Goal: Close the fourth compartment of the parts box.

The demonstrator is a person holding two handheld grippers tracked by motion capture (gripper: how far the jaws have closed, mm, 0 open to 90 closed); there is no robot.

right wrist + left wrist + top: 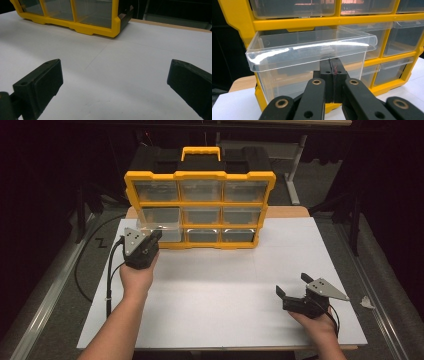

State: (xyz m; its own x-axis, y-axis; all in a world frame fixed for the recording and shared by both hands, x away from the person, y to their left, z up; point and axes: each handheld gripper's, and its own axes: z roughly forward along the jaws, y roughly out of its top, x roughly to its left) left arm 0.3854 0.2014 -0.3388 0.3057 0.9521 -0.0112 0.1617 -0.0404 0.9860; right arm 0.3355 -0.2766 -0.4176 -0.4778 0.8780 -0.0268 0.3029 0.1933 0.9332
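The left hand-held gripper (331, 72) is holding its jaws pressed together, meeting at the front wall of a clear drawer (312, 53) that is protruding from the left column, middle row, of the yellow organizer (200, 202); whether anything is pinched between them cannot be determined. The right hand-held gripper (295, 287) is resting with its jaws spread wide and gripping nothing, well apart from the organizer, which is standing upright ahead of it on the white table (225, 290).
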